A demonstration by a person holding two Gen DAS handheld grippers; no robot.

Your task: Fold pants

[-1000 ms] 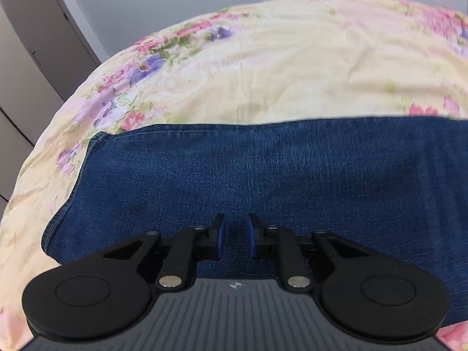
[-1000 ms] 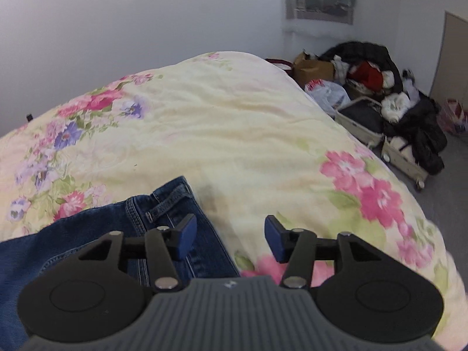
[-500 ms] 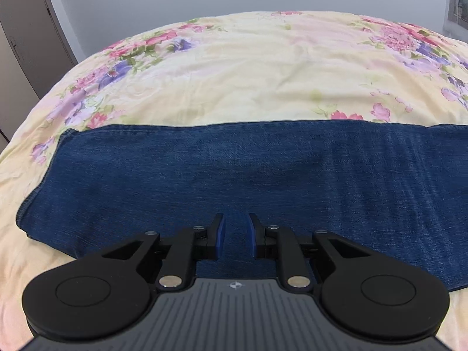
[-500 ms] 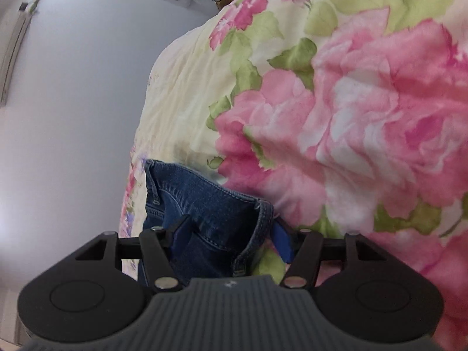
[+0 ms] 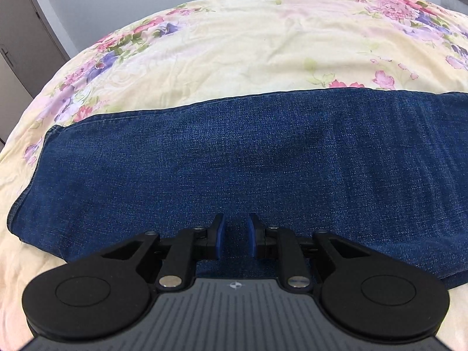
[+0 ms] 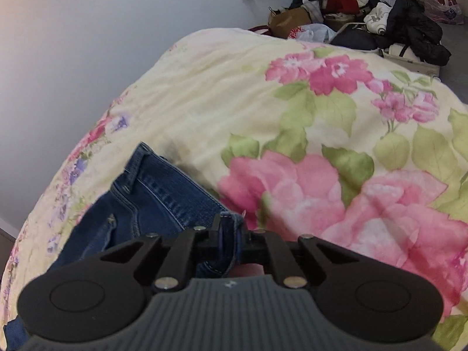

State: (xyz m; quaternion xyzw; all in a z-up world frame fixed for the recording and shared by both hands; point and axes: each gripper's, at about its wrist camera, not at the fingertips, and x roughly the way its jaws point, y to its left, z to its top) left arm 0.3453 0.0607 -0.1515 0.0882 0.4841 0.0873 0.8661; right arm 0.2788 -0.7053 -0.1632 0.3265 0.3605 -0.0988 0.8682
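Observation:
Blue jeans lie flat across a floral bedspread, legs stacked, hem at the left. My left gripper hovers over the near edge of the legs, its blue pads a narrow gap apart with nothing between them. In the right wrist view the waistband end of the jeans lies on the bedspread. My right gripper is shut on the near corner of the waistband, with denim pinched between the pads.
A grey wardrobe stands left of the bed. A pile of clothes, bags and an open suitcase lies on the floor beyond the bed's far right corner. A plain wall stands behind the bed.
My right gripper went from open beside the waistband to closed on its corner. The left gripper stayed over the legs with its narrow gap unchanged, and its view shifted slightly.

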